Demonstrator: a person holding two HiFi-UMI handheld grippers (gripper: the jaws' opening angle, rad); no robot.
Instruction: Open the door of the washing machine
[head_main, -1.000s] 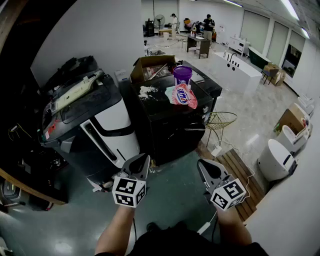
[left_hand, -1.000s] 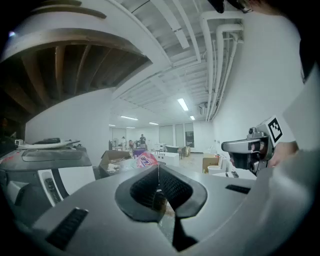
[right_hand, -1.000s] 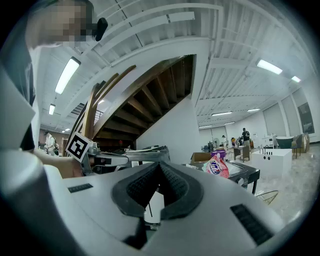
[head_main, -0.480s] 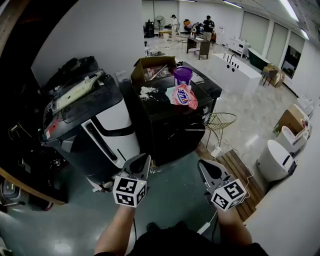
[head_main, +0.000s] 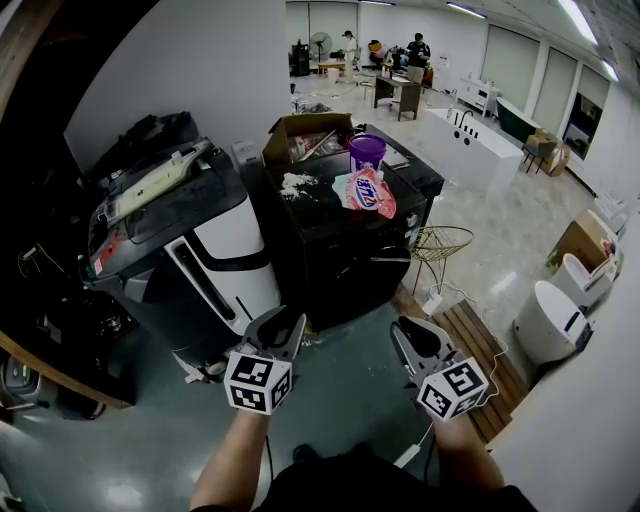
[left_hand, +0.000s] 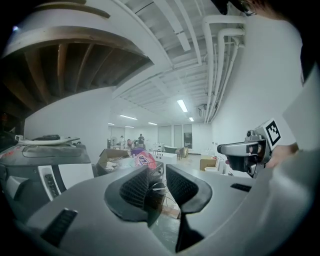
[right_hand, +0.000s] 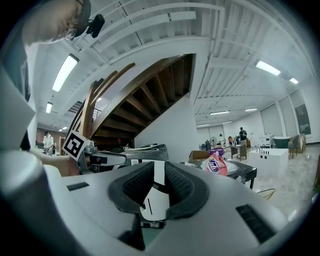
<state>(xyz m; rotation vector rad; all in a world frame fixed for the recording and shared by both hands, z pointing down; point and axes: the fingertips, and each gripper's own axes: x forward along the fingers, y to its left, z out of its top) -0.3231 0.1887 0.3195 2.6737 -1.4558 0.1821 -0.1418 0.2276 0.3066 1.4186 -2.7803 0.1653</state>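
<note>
The left gripper (head_main: 283, 322) and right gripper (head_main: 413, 333) hover side by side, well short of the black washing machine (head_main: 350, 262), whose door is closed. Both grippers' jaws have just been opening, now slightly apart, with nothing between them.

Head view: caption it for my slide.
Left gripper and right gripper, fingers just opening and empty, side by side before the black machine topped with detergent bag and purple cup.

Floor (head_main: 345, 375) straight ahead is free. Washing machine (head_main: 215, 255) blocks left, black unit (head_main: 345, 255) centre; wire basket (head_main: 441, 241) and wooden pallet (head_main: 480, 350) right.
</note>
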